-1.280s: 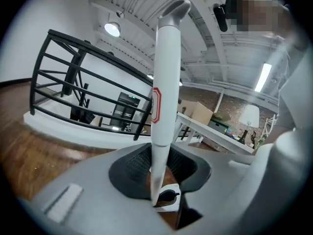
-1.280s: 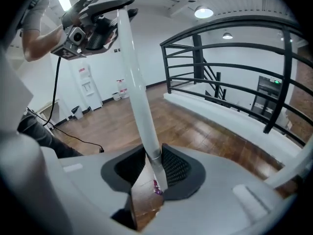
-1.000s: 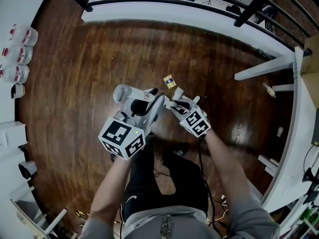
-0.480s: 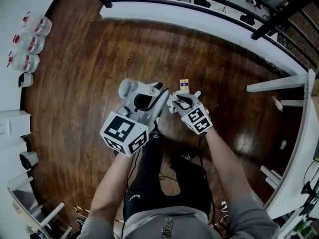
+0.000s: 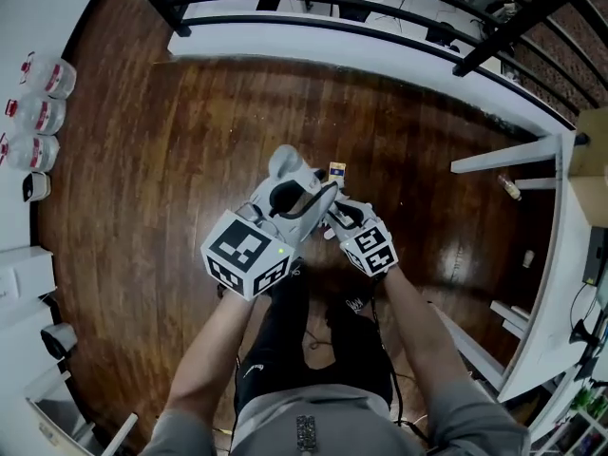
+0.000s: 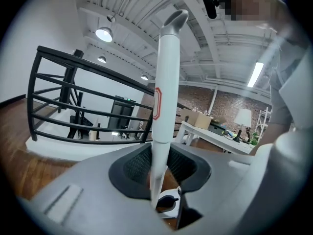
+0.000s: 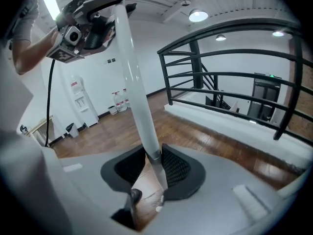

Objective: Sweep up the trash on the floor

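A long white handle (image 6: 164,87) with a red mark runs up between the jaws of my left gripper (image 6: 159,168), which is shut on it. The same white handle (image 7: 132,77) passes through my right gripper (image 7: 149,168), shut on it lower down, near a metal joint. In the head view the left gripper (image 5: 302,180) and right gripper (image 5: 332,213) sit side by side in front of the person's legs. A small yellow and blue scrap of trash (image 5: 336,170) lies on the wooden floor (image 5: 171,160) just beyond the jaws. The handle's lower end is hidden.
A black railing on a white base (image 5: 380,46) runs along the far side. Water bottles (image 5: 43,112) stand by the left wall. White table legs (image 5: 503,141) and a small item (image 5: 510,188) are at the right. Cables lie by the person's feet (image 5: 313,331).
Both grippers have lifted toward the head camera and shifted forward together, still on the handle. The left gripper has swung right, so its tip is now beside the scrap.
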Demonstrator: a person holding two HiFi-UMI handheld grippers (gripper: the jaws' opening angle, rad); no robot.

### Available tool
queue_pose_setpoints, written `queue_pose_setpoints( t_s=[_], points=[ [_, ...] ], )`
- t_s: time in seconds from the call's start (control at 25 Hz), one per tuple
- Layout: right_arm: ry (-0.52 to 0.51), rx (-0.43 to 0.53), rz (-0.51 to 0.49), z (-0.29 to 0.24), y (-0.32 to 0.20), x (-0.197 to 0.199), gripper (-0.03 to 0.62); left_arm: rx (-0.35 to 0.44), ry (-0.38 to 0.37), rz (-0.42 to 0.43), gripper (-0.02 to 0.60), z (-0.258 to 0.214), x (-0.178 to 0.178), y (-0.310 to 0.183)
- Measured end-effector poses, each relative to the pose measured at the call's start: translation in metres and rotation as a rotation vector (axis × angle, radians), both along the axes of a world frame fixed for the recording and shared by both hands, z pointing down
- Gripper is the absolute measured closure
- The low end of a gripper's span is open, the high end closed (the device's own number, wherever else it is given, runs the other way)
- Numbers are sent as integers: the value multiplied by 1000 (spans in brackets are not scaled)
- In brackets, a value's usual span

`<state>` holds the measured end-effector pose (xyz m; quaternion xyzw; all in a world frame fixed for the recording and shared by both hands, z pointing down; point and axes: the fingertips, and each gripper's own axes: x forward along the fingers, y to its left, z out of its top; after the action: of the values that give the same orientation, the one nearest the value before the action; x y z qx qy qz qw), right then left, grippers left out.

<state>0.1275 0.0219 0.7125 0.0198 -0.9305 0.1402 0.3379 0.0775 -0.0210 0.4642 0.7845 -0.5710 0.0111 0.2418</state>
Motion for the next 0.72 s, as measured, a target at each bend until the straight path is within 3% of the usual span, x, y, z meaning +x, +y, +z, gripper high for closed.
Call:
queue_pose_setpoints(
  t_s=[0.32,0.72],
  points=[
    [-19,-53,120,26,7,-31,502,-33,-44,168,489,26,4,-24],
    [-20,-13,221,25,-55,-38,500,2,-54,247,486,22,5,-71]
  ],
)
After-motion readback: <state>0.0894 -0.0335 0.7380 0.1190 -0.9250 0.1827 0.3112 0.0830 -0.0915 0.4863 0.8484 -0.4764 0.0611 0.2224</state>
